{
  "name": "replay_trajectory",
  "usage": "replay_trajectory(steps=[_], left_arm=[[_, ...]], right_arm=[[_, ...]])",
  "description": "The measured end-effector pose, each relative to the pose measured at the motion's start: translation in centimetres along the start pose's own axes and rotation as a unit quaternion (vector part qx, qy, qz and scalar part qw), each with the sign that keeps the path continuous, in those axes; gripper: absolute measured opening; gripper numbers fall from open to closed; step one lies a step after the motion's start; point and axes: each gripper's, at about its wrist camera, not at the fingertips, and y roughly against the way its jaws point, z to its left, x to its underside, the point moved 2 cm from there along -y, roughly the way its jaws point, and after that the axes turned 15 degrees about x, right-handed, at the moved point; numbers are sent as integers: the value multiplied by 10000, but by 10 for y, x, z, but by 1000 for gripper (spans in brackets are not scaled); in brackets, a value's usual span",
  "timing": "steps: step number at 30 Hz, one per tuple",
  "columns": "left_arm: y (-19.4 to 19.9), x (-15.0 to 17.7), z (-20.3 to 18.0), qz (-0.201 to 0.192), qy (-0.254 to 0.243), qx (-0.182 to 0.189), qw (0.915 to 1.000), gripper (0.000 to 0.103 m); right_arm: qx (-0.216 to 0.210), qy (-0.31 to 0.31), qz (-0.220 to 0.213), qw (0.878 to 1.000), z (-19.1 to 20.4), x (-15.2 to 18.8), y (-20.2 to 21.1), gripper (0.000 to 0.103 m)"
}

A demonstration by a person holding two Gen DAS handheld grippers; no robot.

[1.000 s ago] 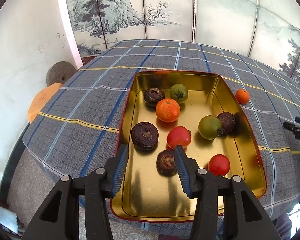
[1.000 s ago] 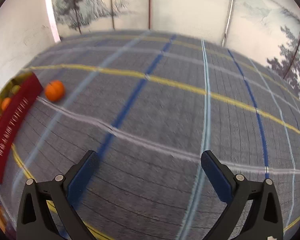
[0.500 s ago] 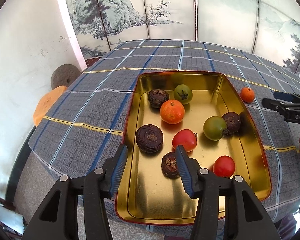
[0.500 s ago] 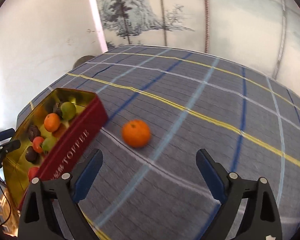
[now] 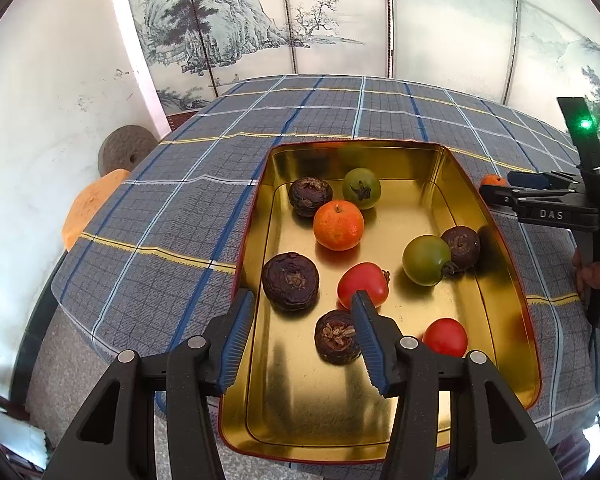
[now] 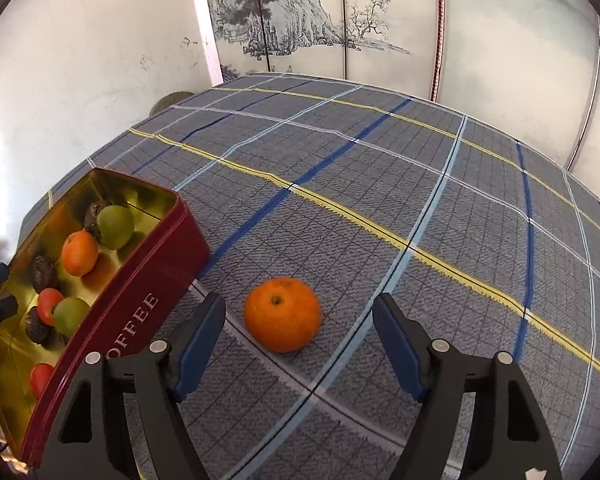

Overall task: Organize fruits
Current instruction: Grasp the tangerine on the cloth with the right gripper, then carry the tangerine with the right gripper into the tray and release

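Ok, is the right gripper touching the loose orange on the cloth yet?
Apart. The right wrist view shows the orange lying between the right gripper's closing fingers, with tablecloth visible on both sides.

A loose orange mandarin [image 6: 282, 314] sits stem-up on the plaid cloth at lower centre of the right wrist view, just right of the red tin [image 6: 140, 296]. In the left wrist view the tin's gold interior [image 5: 412, 208] holds one mandarin [image 5: 338, 225], two red tomatoes, two green tomatoes and four dark wrinkled fruits
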Motion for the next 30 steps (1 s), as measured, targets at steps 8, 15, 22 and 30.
replay_trajectory(steps=[8,15,22,30], left_arm=[[-2,-2,-1,22,-6,-11,10000,52],[3,0,2,-7,56,-59,10000,52],[11,4,2,-48,92,-92,9999,52],[22,9,-2,-101,86,-124,9998,53]], right_arm=[[75,181,138,9997,7,-2,-9,45],[71,-226,111,9997,-7,4,-1,33],[41,-353,43,9994,-7,31,28,33],[-57,-514,-42,9987,-11,55,63,33]])
